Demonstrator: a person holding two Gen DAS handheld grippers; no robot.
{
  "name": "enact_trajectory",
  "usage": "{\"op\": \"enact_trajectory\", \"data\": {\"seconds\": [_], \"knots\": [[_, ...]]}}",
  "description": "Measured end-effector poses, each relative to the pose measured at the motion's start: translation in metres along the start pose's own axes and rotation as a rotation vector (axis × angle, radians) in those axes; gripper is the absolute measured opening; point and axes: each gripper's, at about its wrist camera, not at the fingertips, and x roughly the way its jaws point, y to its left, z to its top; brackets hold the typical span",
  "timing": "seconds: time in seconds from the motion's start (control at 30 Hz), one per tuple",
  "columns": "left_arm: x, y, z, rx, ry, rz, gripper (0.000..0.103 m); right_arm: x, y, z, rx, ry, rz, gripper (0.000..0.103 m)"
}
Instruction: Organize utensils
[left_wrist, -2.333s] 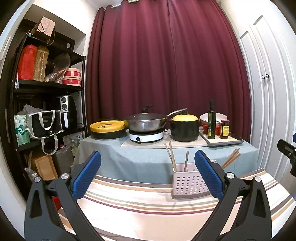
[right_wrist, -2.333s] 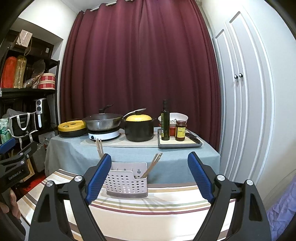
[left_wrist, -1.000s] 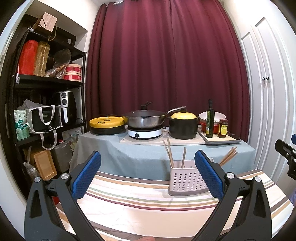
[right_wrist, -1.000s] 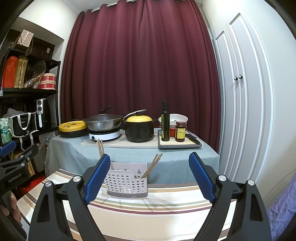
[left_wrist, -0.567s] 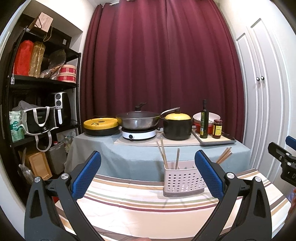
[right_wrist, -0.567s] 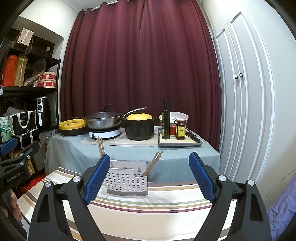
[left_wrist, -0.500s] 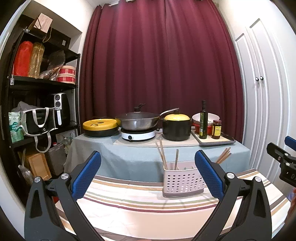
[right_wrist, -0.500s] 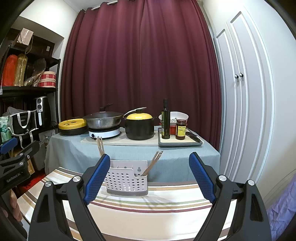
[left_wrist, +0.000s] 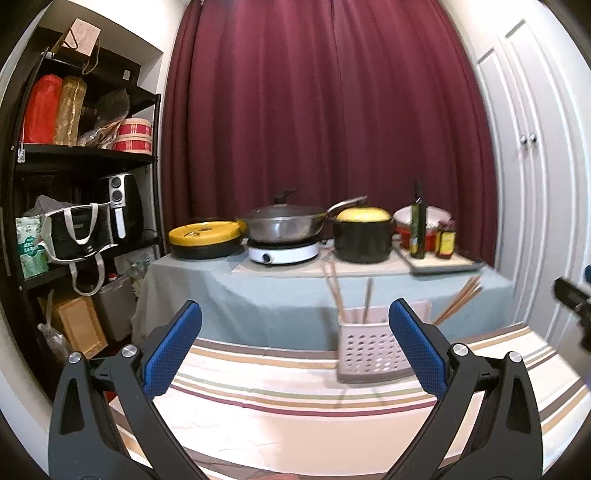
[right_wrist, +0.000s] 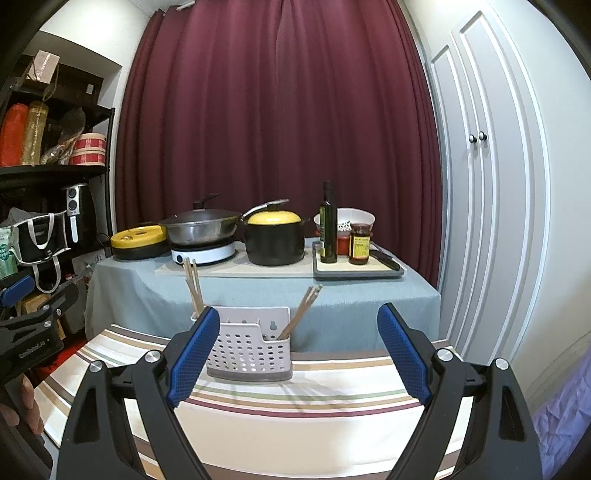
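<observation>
The left gripper (left_wrist: 293, 345) is wide open and holds nothing; its two blue pads are far apart above the striped tablecloth (left_wrist: 295, 402). The right gripper (right_wrist: 295, 354) is also spread wide, with nothing between its blue pads.

The task's thing, a white perforated utensil holder (right_wrist: 248, 350), stands upright on the striped tablecloth near its far edge. In the right wrist view it is at about 11 o'clock from the middle point between the pads, just beside the left pad, which covers its left corner. In the left wrist view the same utensil holder (left_wrist: 371, 352) is at about 3 o'clock, partly behind the right pad.

Wooden chopsticks (right_wrist: 194, 286) stand in the left compartment and lean toward 11 o'clock. Another bunch of chopsticks (right_wrist: 301, 310) is in the right compartment and leans toward 1 o'clock.

Behind the holder, at 12 o'clock, there is a second table with a blue-grey cloth (right_wrist: 258, 291). On it stand a lidded wok (right_wrist: 201, 225) on a white induction cooker (right_wrist: 203, 253), a black pot with yellow lid (right_wrist: 275, 238) and an olive oil bottle (right_wrist: 328, 223) on a grey tray (right_wrist: 356, 273). At 9 o'clock in the right wrist view, the left gripper's body and a few fingers (right_wrist: 26, 402) of the person's hand are visible.
</observation>
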Motion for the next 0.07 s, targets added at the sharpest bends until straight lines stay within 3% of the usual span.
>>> {"op": "enact_trajectory", "data": {"seconds": [0.07], "knots": [[0.017, 0.002, -0.008, 0.004, 0.05, 0.014, 0.099, 0.009, -0.005, -0.006, 0.008, 0.019, -0.011, 0.085]]}}
